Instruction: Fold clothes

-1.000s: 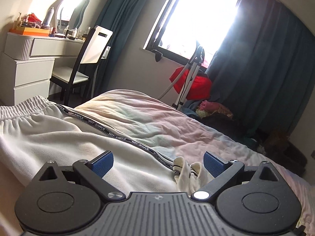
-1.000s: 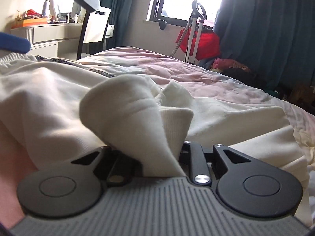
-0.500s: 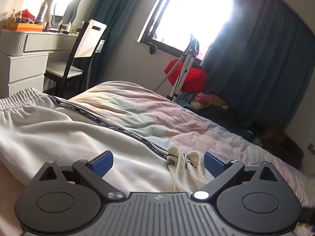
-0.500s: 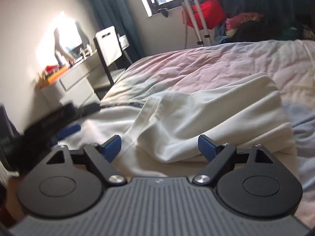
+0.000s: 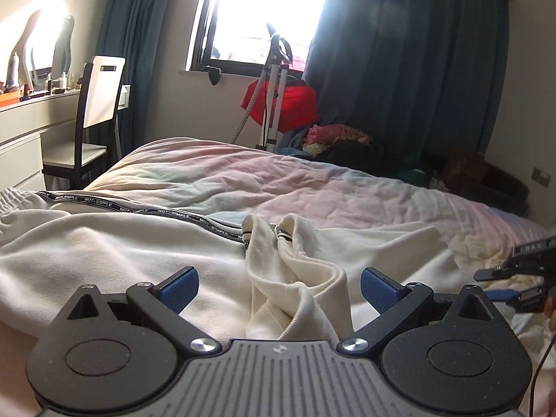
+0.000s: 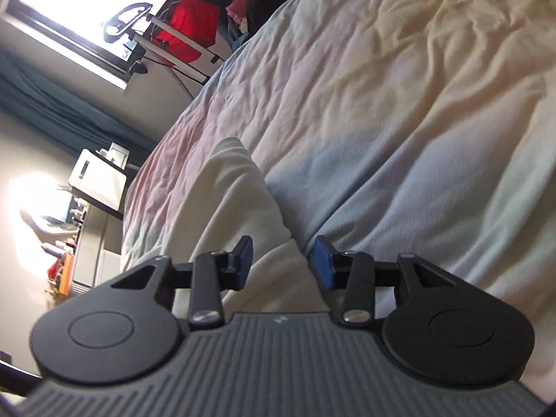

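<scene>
Cream sweatpants (image 5: 104,243) with a black lettered side stripe (image 5: 139,210) lie across the bed, one leg folded over. Their bunched cuffs (image 5: 288,264) lie between the blue pads of my open left gripper (image 5: 278,286), untouched by them. My right gripper (image 6: 282,264) is rolled sideways, its jaws partly open around a folded edge of the cream fabric (image 6: 239,201), not clamped. It also shows in the left wrist view (image 5: 510,283) at the far right, low over the bed.
The bed (image 5: 312,187) has a pale pink and blue quilt. A white dresser (image 5: 21,132) and a chair (image 5: 93,118) stand to the left. A garment steamer (image 5: 274,87) with red cloth and a clothes pile (image 5: 340,139) stand by the window and dark curtains.
My right gripper let go of the cream fabric, opened, swung right and rolled sideways onto the folded edge. My left gripper stayed open and turned right along the pants.
</scene>
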Motion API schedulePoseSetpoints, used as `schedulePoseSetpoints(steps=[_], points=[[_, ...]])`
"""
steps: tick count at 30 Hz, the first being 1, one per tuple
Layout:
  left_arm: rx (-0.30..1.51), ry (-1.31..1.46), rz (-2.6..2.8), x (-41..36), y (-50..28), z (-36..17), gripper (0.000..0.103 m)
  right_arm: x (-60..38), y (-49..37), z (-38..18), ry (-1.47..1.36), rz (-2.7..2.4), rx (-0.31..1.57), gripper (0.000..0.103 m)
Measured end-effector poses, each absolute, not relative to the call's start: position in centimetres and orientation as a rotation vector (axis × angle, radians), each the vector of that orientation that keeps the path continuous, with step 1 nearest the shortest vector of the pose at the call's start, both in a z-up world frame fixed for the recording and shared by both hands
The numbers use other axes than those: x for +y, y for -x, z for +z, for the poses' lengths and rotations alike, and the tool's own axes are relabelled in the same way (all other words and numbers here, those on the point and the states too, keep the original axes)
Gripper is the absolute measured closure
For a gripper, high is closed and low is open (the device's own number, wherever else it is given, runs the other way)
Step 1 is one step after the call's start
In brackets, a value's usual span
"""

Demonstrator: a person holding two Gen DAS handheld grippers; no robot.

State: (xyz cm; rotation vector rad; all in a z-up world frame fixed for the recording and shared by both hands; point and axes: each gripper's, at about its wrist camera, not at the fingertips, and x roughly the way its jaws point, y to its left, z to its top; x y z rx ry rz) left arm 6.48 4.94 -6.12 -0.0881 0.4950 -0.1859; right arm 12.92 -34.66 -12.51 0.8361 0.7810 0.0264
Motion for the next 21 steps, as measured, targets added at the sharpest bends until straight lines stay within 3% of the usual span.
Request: schedulePoseSetpoints(steps=[21], points=[[0.596,0.071,-0.161,5.2,-8.5,-8.8,0.0,-32.3,-9.1,-11.9,-0.652,-0.042,0.843,0.06]])
